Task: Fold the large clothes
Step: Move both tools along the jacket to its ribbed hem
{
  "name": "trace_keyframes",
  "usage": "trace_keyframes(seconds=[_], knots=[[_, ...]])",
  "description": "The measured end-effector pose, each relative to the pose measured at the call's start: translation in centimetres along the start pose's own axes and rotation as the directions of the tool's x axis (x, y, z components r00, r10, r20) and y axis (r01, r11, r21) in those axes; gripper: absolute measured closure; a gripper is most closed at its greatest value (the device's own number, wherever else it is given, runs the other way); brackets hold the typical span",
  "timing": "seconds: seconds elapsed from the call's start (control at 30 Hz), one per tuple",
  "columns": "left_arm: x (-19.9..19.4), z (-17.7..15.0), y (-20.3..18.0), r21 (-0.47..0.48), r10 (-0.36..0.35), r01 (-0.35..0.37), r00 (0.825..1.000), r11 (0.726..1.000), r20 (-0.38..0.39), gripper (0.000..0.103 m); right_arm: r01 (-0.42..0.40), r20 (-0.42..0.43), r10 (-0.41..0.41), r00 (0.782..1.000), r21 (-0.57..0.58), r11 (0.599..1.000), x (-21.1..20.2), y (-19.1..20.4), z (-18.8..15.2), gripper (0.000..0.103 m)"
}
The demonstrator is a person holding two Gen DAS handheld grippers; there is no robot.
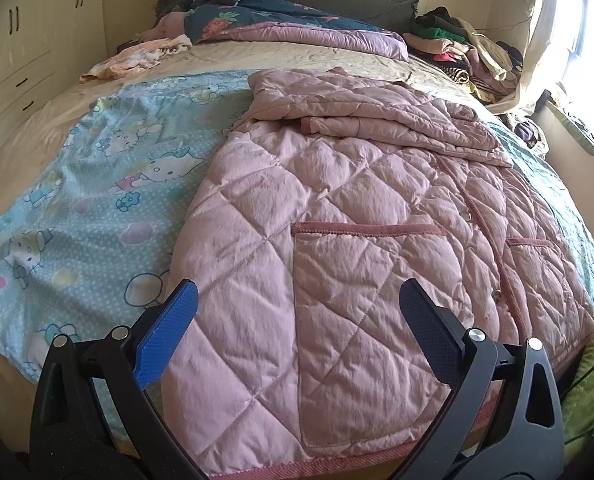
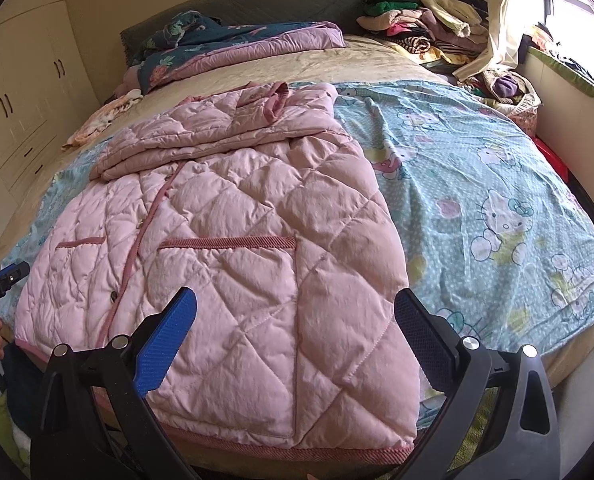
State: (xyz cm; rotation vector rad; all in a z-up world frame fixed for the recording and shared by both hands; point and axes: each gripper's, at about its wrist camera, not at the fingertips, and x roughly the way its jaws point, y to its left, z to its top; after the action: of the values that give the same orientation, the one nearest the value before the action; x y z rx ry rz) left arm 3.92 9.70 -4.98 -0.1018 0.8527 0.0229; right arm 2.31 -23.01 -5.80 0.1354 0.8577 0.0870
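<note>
1. One pink quilted padded jacket lies front-up on one pale blue cartoon-cat print sheet, its hem at the near edge of the bed.
2. The jacket shows two patch pockets trimmed in darker pink, one either side of the front placket, and two sleeves folded across its chest.
3. Beyond the jacket's collar lie one dark floral quilt with a mauve lining, one heap of mixed clothes and one small peach cloth.
4. The left gripper hovers just above the jacket's hem, level and pointing towards the collar, its two blue-padded fingers spread wide with nothing between them.
5. The right gripper hovers over the hem's other end in the same pose, jaws wide apart and empty.
6. In the right wrist view, only an edge of the left gripper shows beside the jacket's hem corner.
7. The jacket's collar is partly covered by the folded sleeves, and the heap's separate garments cannot be told apart.
</note>
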Motion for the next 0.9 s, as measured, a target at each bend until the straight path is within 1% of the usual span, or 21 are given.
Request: trace_keyframes(seconds=[0.17,0.3,0.47,0.53,0.63,0.73,0.77,0.8,0.83,0.87,0.9], knots=[[0.5,-1.0,1.9,-0.031,0.017,-0.018,0.999,0.999,-0.03,0.008,0.013,-0.007,-0.012,1.0,0.027,1.0,0.1,-1.4,-0.6,0.004],[0.5,-2.0,3.3,-0.044,0.042,-0.044,0.998,0.998,-0.047,0.008,0.009,-0.014,-0.009,1.0,0.022,1.0,0.1,-1.6,-1.0,0.004],[0.4,-3.2,5.2,-0.075,0.042,-0.047,0.997,0.996,-0.064,0.008,-0.007,-0.039,0.008,0.999,0.025,1.0,0.4,-1.8,-1.7,0.004],[0.4,-3.8,6.0,-0.099,0.024,-0.032,0.997,0.995,-0.079,0.008,-0.013,-0.046,0.014,0.999,0.03,0.999,0.4,-2.0,-2.0,0.004],[0.3,-4.6,7.0,-0.12,0.016,-0.028,0.995,0.992,-0.097,0.008,-0.01,-0.056,0.012,0.998,0.038,0.999,0.4,-2.4,-2.4,0.004],[0.1,-5.1,7.5,-0.136,-0.018,0.004,0.995,0.991,-0.101,0.01,-0.009,-0.063,0.012,0.998,0.047,0.999,0.3,-2.9,-2.8,0.004],[0.0,-5.3,7.6,-0.14,-0.027,0.013,0.994,0.99,-0.103,0.013,-0.008,-0.065,0.011,0.998,0.049,0.999,0.2,-3.0,-2.9,0.004],[0.0,-5.4,7.6,-0.143,-0.041,0.025,0.993,0.989,-0.108,0.02,-0.007,-0.067,0.011,0.998,0.05,0.999,0.2,-3.1,-3.0,0.004],[0.0,-5.5,7.5,-0.143,-0.054,0.038,0.992,0.989,-0.112,0.025,-0.007,-0.071,0.01,0.997,0.05,0.999,0.2,-3.2,-3.1,0.004],[0.0,-5.6,7.3,-0.142,-0.07,0.053,0.991,0.988,-0.116,0.034,-0.007,-0.075,0.01,0.997,0.049,0.999,0.2,-3.2,-3.3,0.004],[0.0,-5.7,7.1,-0.143,-0.091,0.074,0.988,0.987,-0.122,0.04,-0.006,-0.078,0.01,0.997,0.048,0.999,0.1,-3.3,-3.5,0.004]])
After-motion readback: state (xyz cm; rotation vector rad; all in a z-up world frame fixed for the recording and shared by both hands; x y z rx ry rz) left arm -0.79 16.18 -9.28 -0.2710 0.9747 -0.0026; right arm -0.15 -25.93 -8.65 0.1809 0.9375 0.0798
